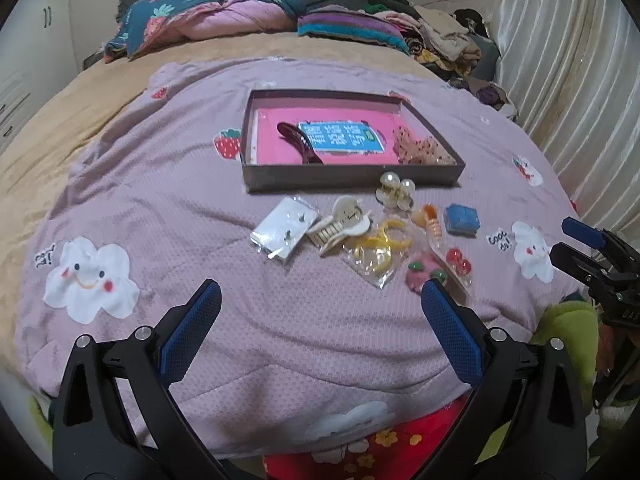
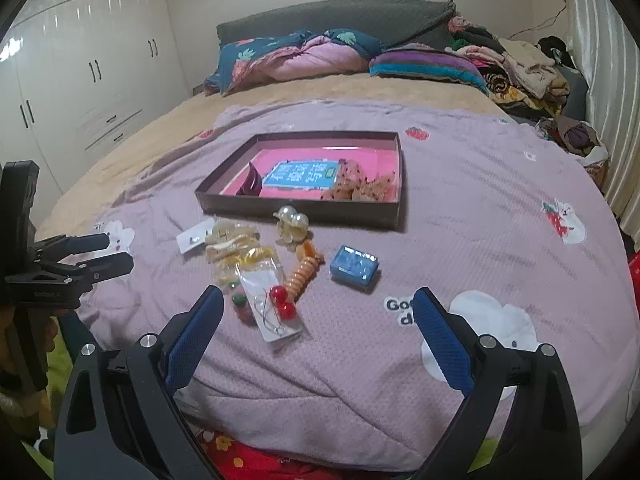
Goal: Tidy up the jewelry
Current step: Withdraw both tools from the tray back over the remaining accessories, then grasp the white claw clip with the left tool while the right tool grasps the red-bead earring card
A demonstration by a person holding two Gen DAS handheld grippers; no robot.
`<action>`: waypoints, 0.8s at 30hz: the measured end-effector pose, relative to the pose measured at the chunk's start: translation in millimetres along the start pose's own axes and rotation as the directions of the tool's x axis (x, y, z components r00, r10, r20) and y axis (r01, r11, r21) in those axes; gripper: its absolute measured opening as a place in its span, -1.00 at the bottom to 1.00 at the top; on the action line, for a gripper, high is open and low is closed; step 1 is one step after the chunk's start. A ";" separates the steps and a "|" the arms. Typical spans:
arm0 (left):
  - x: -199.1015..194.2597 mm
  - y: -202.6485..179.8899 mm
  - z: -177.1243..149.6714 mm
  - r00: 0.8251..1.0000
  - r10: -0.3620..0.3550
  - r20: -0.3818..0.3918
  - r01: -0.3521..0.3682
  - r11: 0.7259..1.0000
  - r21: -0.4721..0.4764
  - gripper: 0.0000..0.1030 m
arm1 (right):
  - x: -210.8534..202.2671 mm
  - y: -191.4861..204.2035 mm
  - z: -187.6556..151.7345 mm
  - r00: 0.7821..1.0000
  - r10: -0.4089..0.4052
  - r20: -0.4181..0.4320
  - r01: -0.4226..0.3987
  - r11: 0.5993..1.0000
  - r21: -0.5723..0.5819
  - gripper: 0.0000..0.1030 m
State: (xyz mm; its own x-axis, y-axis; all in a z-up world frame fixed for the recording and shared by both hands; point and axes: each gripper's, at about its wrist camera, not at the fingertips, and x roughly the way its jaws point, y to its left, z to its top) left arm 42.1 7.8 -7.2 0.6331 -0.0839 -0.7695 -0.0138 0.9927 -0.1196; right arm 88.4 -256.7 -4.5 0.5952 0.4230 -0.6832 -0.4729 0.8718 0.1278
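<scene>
A shallow dark box [image 1: 352, 182] [image 2: 300, 211] with a pink floor lies on the purple quilt. It holds a dark red hair clip [image 1: 298, 142] and a beige dotted scrunchie [image 1: 420, 148]. In front of it lie a pearl clip [image 1: 396, 191], a cream claw clip [image 1: 344, 226], a white earring card [image 1: 282, 232], yellow rings in a bag [image 1: 378, 250], an orange coil tie [image 2: 302, 272], a blue case [image 2: 354, 266] and red cherry earrings on a card [image 2: 280, 306]. My left gripper [image 1: 320, 300] and right gripper [image 2: 318, 308] are open and empty, short of the pile.
The purple quilt [image 1: 160, 200] covers a tan bedspread. Folded bedding and a heap of clothes [image 2: 520, 68] lie at the headboard. A curtain [image 1: 568, 60] hangs on the right, and white wardrobes [image 2: 80, 80] stand on the left.
</scene>
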 end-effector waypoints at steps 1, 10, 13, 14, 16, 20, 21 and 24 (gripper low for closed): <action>2.1 -0.6 -1.9 1.000 -0.003 -0.008 0.003 1.000 0.002 0.82 | 1.6 0.5 -1.6 1.000 0.001 -0.006 -0.001 1.000 -0.001 0.84; 16.9 1.3 -14.3 0.999 -0.016 -0.045 0.016 1.000 0.016 0.81 | 28.5 1.0 -15.6 0.997 0.006 -0.080 -0.006 1.000 -0.010 0.84; 23.6 0.8 -15.8 0.998 -0.035 -0.051 0.036 0.999 0.026 0.81 | 41.4 1.5 -20.0 0.992 0.033 -0.118 -0.034 0.999 -0.006 0.84; 27.8 0.4 -16.4 0.997 -0.047 -0.061 0.049 0.998 0.026 0.81 | 45.5 2.1 -20.9 0.991 0.042 -0.129 -0.043 0.999 -0.005 0.84; 34.0 -1.0 -16.8 0.995 -0.059 -0.074 0.061 0.998 0.027 0.77 | 54.4 4.5 -22.8 0.987 0.051 -0.151 -0.053 0.998 -0.013 0.84; 44.2 -5.5 -13.9 0.993 -0.084 -0.086 0.087 0.995 0.043 0.70 | 72.6 7.7 -26.8 0.977 0.072 -0.200 -0.078 0.997 -0.024 0.80; 46.5 -7.5 -11.2 0.992 -0.092 -0.087 0.097 0.994 0.053 0.69 | 75.9 7.7 -27.7 0.975 0.078 -0.210 -0.085 0.996 -0.023 0.75; 53.6 -10.9 -3.2 0.991 -0.096 -0.091 0.103 0.992 0.076 0.56 | 88.4 8.8 -29.1 0.967 0.085 -0.241 -0.094 0.995 -0.027 0.65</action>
State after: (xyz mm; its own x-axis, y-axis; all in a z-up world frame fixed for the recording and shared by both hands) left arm 73.7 -7.8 -49.1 0.5587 -0.1866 -0.8081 0.1105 0.9824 -0.1504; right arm 118.0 -218.8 -84.7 0.3786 0.4232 -0.8231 -0.5444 0.8211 0.1717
